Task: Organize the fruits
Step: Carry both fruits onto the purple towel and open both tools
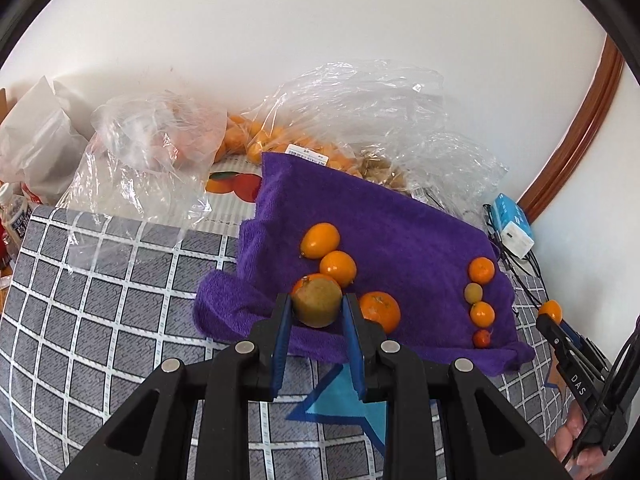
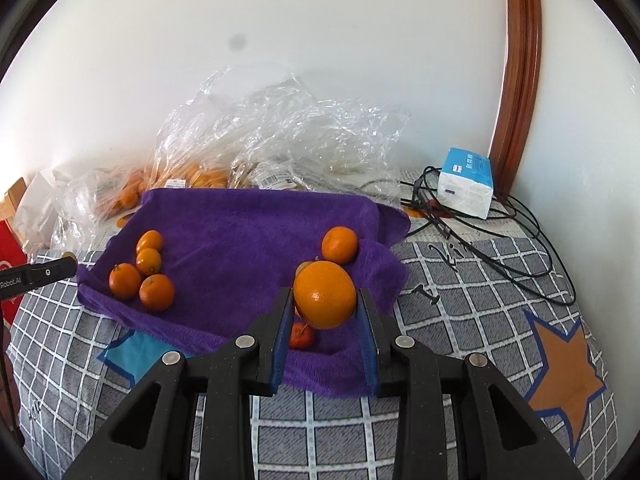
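A purple towel (image 1: 400, 232) lies on the checked cushion and carries two groups of fruit. My left gripper (image 1: 316, 304) is shut on a brownish-green round fruit (image 1: 316, 304) above the left group of oranges (image 1: 320, 240). On the towel's right side runs a line of small fruits (image 1: 481, 271), with a small red one (image 1: 481, 338) at the near end. My right gripper (image 2: 325, 300) is shut on an orange (image 2: 325, 294) held above that line; a red fruit (image 2: 301, 335) lies under it and another orange (image 2: 340, 245) lies beyond. The towel (image 2: 248, 232) and the left group (image 2: 157, 292) also show there.
Clear plastic bags (image 1: 352, 120) with more oranges lie behind the towel against the white wall. A blue-white box (image 2: 466, 188) and black cables (image 2: 500, 232) lie at the right. A white bag (image 1: 40, 132) and a bottle (image 1: 14, 216) stand at the far left.
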Tool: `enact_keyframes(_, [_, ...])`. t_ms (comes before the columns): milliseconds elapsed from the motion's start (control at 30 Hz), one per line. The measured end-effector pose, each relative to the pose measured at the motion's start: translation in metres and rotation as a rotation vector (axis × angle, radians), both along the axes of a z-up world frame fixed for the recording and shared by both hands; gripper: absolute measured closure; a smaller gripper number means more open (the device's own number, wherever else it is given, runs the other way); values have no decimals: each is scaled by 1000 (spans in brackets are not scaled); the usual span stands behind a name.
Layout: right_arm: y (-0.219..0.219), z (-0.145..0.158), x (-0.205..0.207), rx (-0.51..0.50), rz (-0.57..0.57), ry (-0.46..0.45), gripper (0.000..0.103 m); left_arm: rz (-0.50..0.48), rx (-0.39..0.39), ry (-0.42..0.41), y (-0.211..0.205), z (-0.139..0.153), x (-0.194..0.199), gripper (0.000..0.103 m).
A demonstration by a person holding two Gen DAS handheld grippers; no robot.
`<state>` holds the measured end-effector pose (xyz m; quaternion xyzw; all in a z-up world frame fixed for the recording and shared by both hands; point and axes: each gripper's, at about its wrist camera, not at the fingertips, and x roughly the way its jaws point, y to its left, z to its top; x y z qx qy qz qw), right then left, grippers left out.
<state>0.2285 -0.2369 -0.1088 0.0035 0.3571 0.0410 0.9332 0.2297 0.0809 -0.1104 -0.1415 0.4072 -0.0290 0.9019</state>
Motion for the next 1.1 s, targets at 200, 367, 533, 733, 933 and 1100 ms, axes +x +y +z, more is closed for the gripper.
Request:
enact_keyframes(200, [-1, -5, 26, -1, 7, 7, 72, 15, -14, 14, 5, -6, 25, 79])
enact_keyframes(367, [-3, -17, 48, 0, 13, 35, 72, 24, -23, 36, 5, -16, 42, 79])
enact_keyframes(533, [-8, -35, 69, 32, 14, 101, 72, 24, -29, 61, 3, -28, 57, 79])
enact_keyframes(733, [-10, -48, 81, 69, 32, 151, 72, 29, -6, 94, -2, -38, 72, 79])
enact_keyframes(933, [-10, -57, 86, 51, 25, 168, 72, 32, 21, 127, -9, -49, 80, 79])
enact_keyframes(1100, [-6, -57, 87, 10, 25, 162, 72, 24, 50, 121, -14, -49, 80, 79])
